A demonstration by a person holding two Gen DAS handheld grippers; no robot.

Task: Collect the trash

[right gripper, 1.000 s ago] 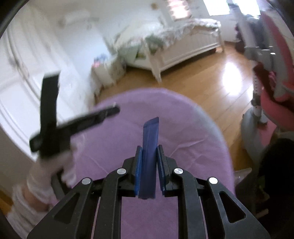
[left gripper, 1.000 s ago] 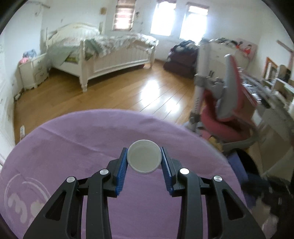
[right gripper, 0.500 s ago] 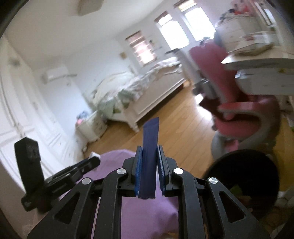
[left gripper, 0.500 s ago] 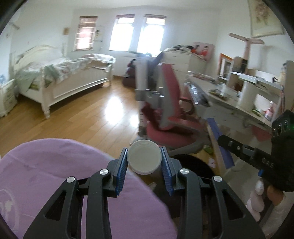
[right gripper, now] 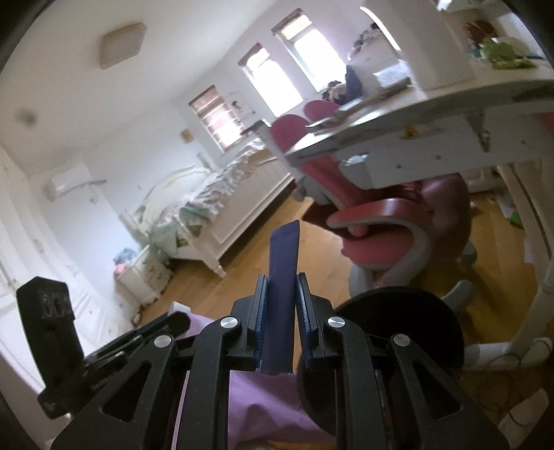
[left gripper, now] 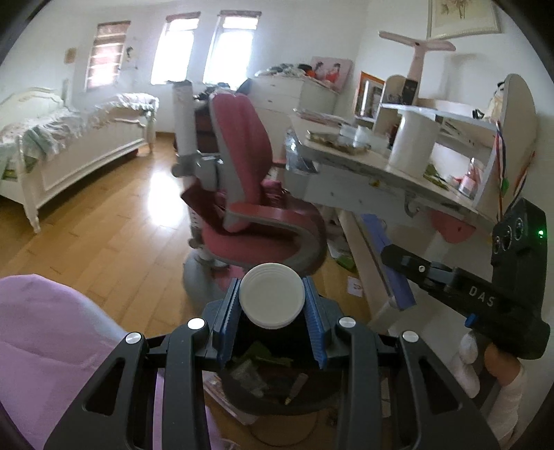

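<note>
This is a lived-in bedroom in a home, with a study corner that looks like a child's. A white-framed bed (left gripper: 65,138) with rumpled bedding stands along the far wall beneath three bright windows (left gripper: 232,48), and a small white nightstand (right gripper: 145,277) sits by its head. Warm wooden floorboards (left gripper: 104,221) run across the room. A pink and grey desk chair (left gripper: 249,194) is pulled up to a pale study desk (left gripper: 381,173) whose surface is cluttered with papers, with shelves rising at its back edge. A white dresser (left gripper: 294,97) piled with things, a framed picture (left gripper: 464,15) and a wall air conditioner (right gripper: 69,178) complete it.
</note>
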